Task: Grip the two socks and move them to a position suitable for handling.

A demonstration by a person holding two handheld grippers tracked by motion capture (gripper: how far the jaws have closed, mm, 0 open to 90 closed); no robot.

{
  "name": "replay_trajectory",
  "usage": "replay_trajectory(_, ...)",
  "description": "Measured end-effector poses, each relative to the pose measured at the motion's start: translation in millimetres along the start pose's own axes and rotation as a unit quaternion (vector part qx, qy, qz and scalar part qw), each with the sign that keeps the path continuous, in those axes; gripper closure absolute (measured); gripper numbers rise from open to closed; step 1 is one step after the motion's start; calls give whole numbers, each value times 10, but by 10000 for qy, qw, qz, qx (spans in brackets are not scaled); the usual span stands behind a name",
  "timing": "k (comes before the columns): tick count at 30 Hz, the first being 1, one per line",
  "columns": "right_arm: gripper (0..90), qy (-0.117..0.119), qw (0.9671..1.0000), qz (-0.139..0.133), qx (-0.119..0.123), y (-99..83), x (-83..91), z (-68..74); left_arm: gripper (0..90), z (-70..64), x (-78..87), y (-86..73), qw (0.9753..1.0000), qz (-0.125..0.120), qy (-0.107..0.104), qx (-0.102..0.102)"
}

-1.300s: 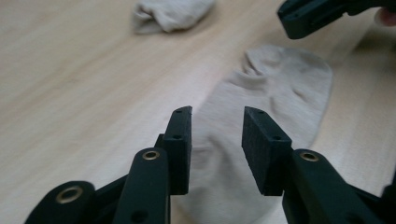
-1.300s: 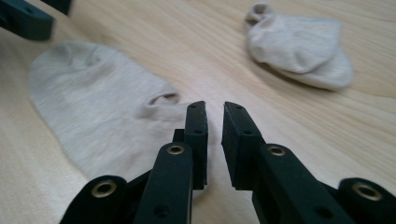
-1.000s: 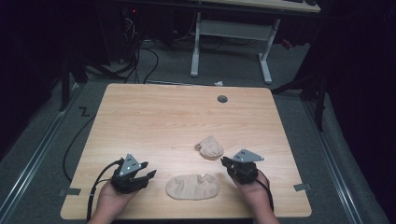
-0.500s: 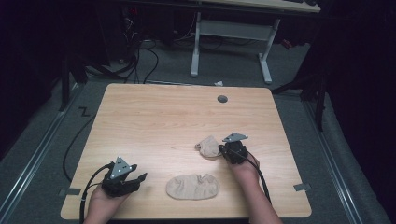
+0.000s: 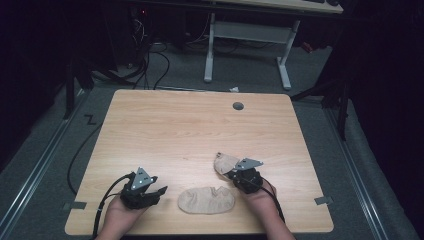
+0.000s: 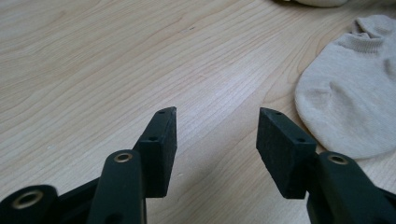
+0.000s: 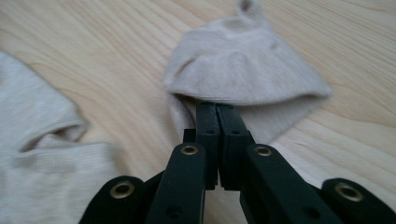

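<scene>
Two beige socks lie on the wooden table (image 5: 190, 130). One sock (image 5: 206, 200) (image 6: 350, 93) (image 7: 42, 172) lies flat near the front edge. The other, the folded sock (image 5: 225, 162) (image 7: 243, 70), is bunched just beyond it. My right gripper (image 5: 234, 174) (image 7: 217, 108) is shut, with its tips pinching the near edge of the folded sock under its top fold. Left of the flat sock, my left gripper (image 5: 156, 192) (image 6: 217, 126) rests low over bare wood, open with nothing between its jaws.
A round cable hole (image 5: 238, 106) sits near the table's far edge. Beyond the table stands a white desk frame (image 5: 245, 45) with cables on the dark floor. Tape tabs mark the front corners (image 5: 321, 200).
My right gripper reached forward to the folded sock, closed on its edge and drew back slightly, shifting the sock toward me. My left gripper drifted left, then back right.
</scene>
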State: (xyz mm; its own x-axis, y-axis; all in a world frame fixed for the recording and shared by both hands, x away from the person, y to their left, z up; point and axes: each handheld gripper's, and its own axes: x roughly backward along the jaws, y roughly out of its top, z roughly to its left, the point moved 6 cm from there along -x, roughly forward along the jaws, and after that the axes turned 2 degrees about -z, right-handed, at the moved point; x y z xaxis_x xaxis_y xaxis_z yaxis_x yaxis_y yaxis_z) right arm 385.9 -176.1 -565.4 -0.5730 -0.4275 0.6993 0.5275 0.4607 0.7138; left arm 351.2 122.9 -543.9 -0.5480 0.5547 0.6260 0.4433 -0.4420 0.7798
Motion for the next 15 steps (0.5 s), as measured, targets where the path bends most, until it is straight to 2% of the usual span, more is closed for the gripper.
replay_trajectory(7,844,140,9999,-21,51,62,-53,143,481,-15,-16,30,10000,-23,-25,-25)
replay_trajectory(9,854,120,9999,-116,17,67,29,137,482,-7,-9,30,10000,-14,-8,-24)
replay_trajectory(10,881,-11,9996,-272,-84,62,150,54,484,4,-6,26,10000,-13,2,-18)
replay_trajectory(12,893,-97,9994,-309,-114,58,175,14,484,17,-6,25,10000,-9,7,4)
replay_trajectory(14,900,-405,9982,-318,-291,50,193,-155,484,23,0,33,10000,-34,23,25)
replay_trajectory(15,900,-441,9981,-303,-293,49,182,-185,484,23,0,33,10000,-34,23,25)
